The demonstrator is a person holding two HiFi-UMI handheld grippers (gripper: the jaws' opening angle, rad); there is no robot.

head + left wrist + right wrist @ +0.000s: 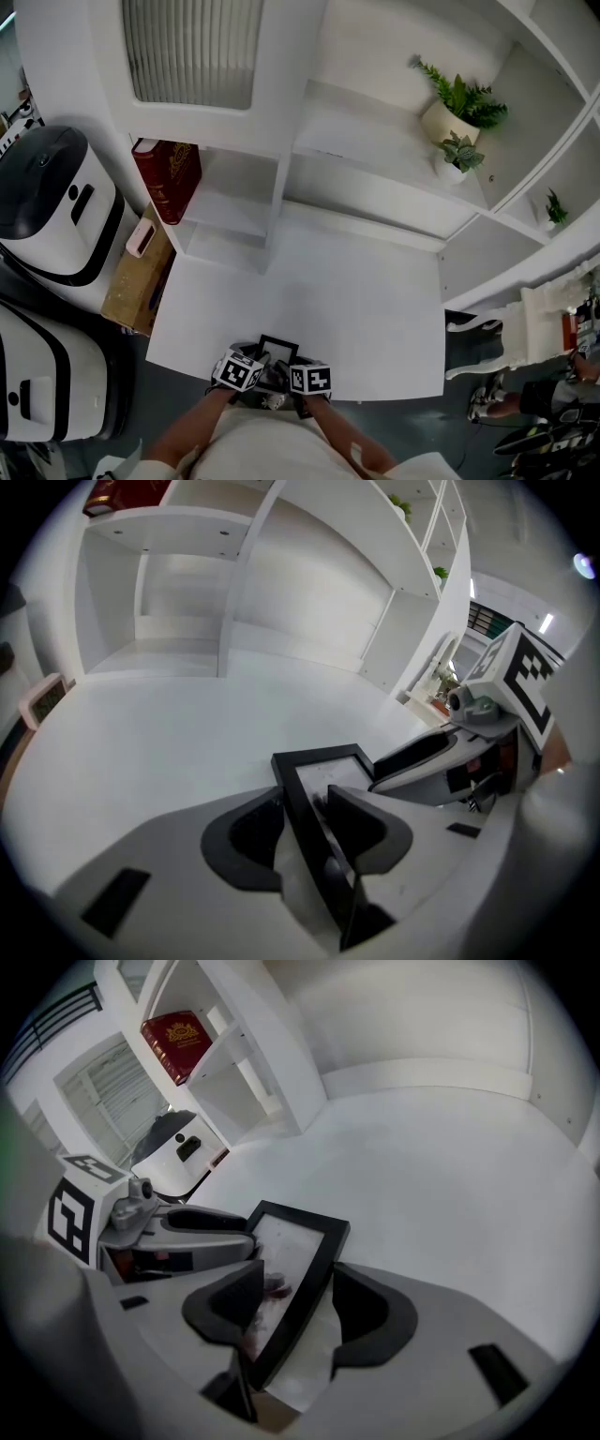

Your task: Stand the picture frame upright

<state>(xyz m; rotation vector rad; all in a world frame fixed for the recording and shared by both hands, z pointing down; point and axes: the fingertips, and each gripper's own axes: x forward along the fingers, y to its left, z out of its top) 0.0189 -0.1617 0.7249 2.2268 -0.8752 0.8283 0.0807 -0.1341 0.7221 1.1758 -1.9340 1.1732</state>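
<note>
The picture frame [278, 348] is sitting at the near edge of the white table [337, 291], between both grippers. The left gripper [306, 810] is clamping the frame's left side, and the right gripper [298, 1286] is gripping its right side, holding it tilted.

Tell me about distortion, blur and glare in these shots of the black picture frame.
Head view: fisheye bends the white shelves; light even; the black-rimmed rectangular picture frame is small but sharp. Left gripper view: dark rounded corners, frame's near end soft. Right gripper view: same dark corners, no glare, a blurry reddish patch in the glass.
</note>
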